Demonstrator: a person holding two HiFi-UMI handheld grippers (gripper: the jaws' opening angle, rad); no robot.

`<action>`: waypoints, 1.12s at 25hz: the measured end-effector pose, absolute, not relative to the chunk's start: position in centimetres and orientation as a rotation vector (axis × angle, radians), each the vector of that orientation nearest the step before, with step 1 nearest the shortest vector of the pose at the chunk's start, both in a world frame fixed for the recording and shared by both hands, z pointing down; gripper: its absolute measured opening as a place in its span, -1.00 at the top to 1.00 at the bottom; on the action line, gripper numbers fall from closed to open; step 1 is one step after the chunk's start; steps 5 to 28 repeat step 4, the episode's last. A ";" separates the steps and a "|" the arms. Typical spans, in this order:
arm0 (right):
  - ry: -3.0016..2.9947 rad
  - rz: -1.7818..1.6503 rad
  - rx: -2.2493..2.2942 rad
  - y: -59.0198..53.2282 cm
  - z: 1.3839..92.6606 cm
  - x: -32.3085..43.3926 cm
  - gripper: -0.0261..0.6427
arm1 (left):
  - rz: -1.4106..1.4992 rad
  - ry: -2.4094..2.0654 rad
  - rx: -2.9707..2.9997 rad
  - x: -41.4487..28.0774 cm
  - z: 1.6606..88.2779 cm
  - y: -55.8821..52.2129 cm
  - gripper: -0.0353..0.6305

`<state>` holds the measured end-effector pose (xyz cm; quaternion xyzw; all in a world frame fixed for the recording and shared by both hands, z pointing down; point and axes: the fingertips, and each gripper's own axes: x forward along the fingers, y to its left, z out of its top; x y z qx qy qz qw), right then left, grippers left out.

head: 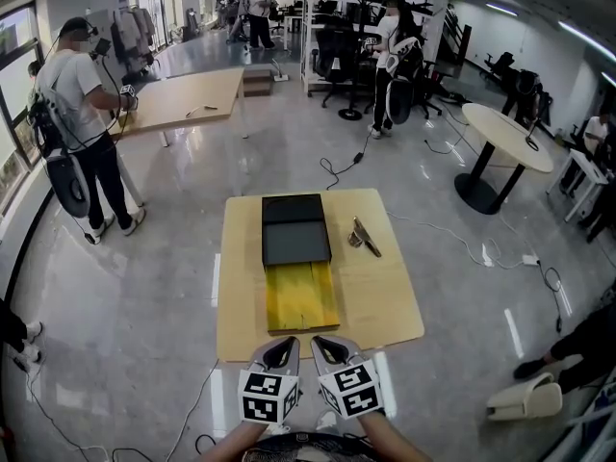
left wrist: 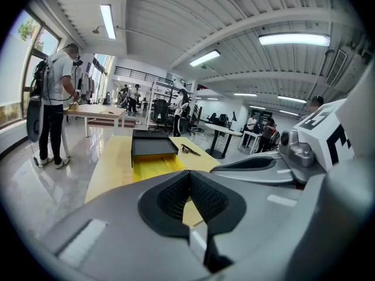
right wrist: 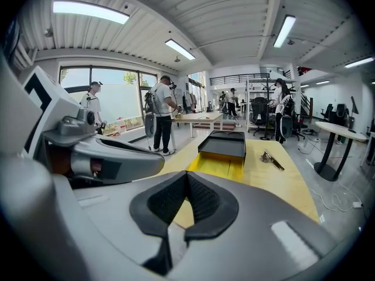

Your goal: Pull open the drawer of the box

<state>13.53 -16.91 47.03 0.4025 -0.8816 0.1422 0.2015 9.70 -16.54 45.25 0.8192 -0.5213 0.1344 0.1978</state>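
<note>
A black box [head: 295, 227] lies on the wooden table [head: 385, 296] with its yellow drawer [head: 301, 296] pulled out toward me. Both gripper views show the same box [left wrist: 151, 146] [right wrist: 224, 143] and the yellow drawer [left wrist: 157, 166] [right wrist: 222, 167] ahead. My left gripper [head: 279, 354] and right gripper [head: 332, 351] hang side by side just past the table's near edge, well short of the drawer. Each has its jaws closed together with nothing between them.
A metal tool [head: 364, 236] lies on the table right of the box. Several people stand around the room, one at the left [head: 85, 123]. A round table [head: 510, 138] stands at the right, and cables run across the floor.
</note>
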 end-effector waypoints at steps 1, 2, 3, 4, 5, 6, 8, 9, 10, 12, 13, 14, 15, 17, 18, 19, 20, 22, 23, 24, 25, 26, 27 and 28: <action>-2.462 0.397 1.124 -17.0 47.2 13.4 0.90 | 0.377 -1.459 2.292 9.5 45.4 -16.7 0.86; -2.462 0.398 1.124 -17.1 47.3 13.3 0.91 | 0.377 -1.460 2.290 9.4 45.5 -16.8 0.86; -2.462 0.398 1.123 -17.2 47.4 13.2 0.90 | 0.378 -1.460 2.289 9.3 45.6 -16.9 0.86; -2.462 0.399 1.123 -17.3 47.5 13.1 0.91 | 0.379 -1.460 2.289 9.1 45.8 -17.0 0.86; -2.462 0.399 1.123 -17.3 47.5 13.1 0.91 | 0.379 -1.460 2.289 9.1 45.8 -17.0 0.86; -2.462 0.399 1.123 -17.3 47.5 13.1 0.91 | 0.379 -1.460 2.289 9.1 45.8 -17.0 0.86; -2.462 0.399 1.123 -17.3 47.5 13.1 0.91 | 0.379 -1.460 2.289 9.1 45.8 -17.0 0.86; -2.462 0.399 1.123 -17.3 47.5 13.1 0.91 | 0.379 -1.460 2.289 9.1 45.8 -17.0 0.86; -2.462 0.399 1.123 -17.3 47.5 13.1 0.91 | 0.379 -1.460 2.289 9.1 45.8 -17.0 0.86; -2.462 0.399 1.123 -17.3 47.5 13.1 0.91 | 0.379 -1.460 2.289 9.1 45.8 -17.0 0.86; -2.462 0.399 1.123 -17.3 47.5 13.1 0.91 | 0.379 -1.460 2.289 9.1 45.8 -17.0 0.86; -2.462 0.399 1.123 -17.3 47.5 13.1 0.91 | 0.379 -1.460 2.289 9.1 45.8 -17.0 0.86; -2.462 0.399 1.123 -17.3 47.5 13.1 0.91 | 0.379 -1.460 2.289 9.1 45.8 -17.0 0.86; -2.462 0.399 1.123 -17.3 47.5 13.1 0.91 | 0.379 -1.460 2.289 9.1 45.8 -17.0 0.86; -2.462 0.399 1.123 -17.3 47.5 13.1 0.91 | 0.379 -1.460 2.289 9.1 45.8 -17.0 0.86; -2.462 0.399 1.123 -17.3 47.5 13.1 0.91 | 0.379 -1.460 2.289 9.1 45.8 -17.0 0.86; -2.462 0.399 1.123 -17.3 47.5 13.1 0.91 | 0.379 -1.460 2.289 9.1 45.8 -17.0 0.86; -2.462 0.399 1.123 -17.3 47.5 13.1 0.91 | 0.379 -1.460 2.289 9.1 45.8 -17.0 0.86; -2.462 0.399 1.123 -17.3 47.5 13.1 0.91 | 0.379 -1.460 2.289 9.1 45.8 -17.0 0.86; -2.462 0.399 1.123 -17.3 47.5 13.1 0.91 | 0.379 -1.460 2.289 9.1 45.8 -17.0 0.86; -2.462 0.399 1.123 -17.3 47.5 13.1 0.91 | 0.379 -1.460 2.289 9.1 45.8 -17.0 0.86; -2.462 0.399 1.123 -17.3 47.5 13.1 0.91 | 0.379 -1.460 2.289 9.1 45.8 -17.0 0.86; -2.462 0.399 1.123 -17.3 47.5 13.1 0.91 | 0.379 -1.460 2.289 9.1 45.8 -17.0 0.86; -2.462 0.399 1.123 -17.3 47.5 13.1 0.91 | 0.379 -1.460 2.289 9.1 45.8 -17.0 0.86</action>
